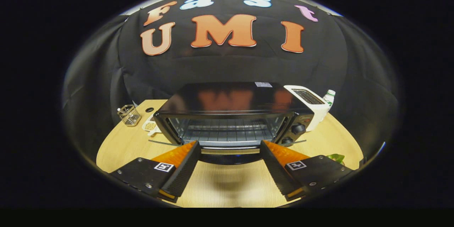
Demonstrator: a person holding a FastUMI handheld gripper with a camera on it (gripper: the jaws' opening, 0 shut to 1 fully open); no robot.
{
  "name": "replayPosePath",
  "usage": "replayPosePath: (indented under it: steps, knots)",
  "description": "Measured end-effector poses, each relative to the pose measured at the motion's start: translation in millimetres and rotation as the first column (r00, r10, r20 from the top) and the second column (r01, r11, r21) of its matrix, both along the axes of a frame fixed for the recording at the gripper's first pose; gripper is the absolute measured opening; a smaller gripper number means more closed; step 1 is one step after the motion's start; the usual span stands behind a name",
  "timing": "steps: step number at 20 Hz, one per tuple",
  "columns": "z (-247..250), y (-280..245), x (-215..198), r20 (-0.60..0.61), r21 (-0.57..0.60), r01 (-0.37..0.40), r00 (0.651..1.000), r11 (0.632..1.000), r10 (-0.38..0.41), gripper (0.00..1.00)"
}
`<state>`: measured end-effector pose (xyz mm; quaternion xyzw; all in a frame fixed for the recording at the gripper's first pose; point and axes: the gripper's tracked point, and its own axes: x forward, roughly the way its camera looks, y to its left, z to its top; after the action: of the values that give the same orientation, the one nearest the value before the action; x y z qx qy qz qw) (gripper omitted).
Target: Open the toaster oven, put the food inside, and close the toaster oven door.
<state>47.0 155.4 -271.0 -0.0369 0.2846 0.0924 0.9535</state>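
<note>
While its door hangs open, the toaster oven (230,113) faces the spread-fingered tool (228,145).

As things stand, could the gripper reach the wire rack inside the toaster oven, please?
Probably yes: the gripper is open and empty, the toaster oven door hangs open just ahead, and nothing sits before the wire rack.

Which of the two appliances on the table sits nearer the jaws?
The black toaster oven, door folded down just ahead of the open gripper. The white toaster stands beyond it, at its knob side, beside a bottle.
</note>
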Motion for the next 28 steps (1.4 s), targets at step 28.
replayPosePath:
  steps: [28]
  knots:
    - [-126,-22,-88,-0.306,-0.063,-0.007,0.952,0.998,-0.013,0.99]
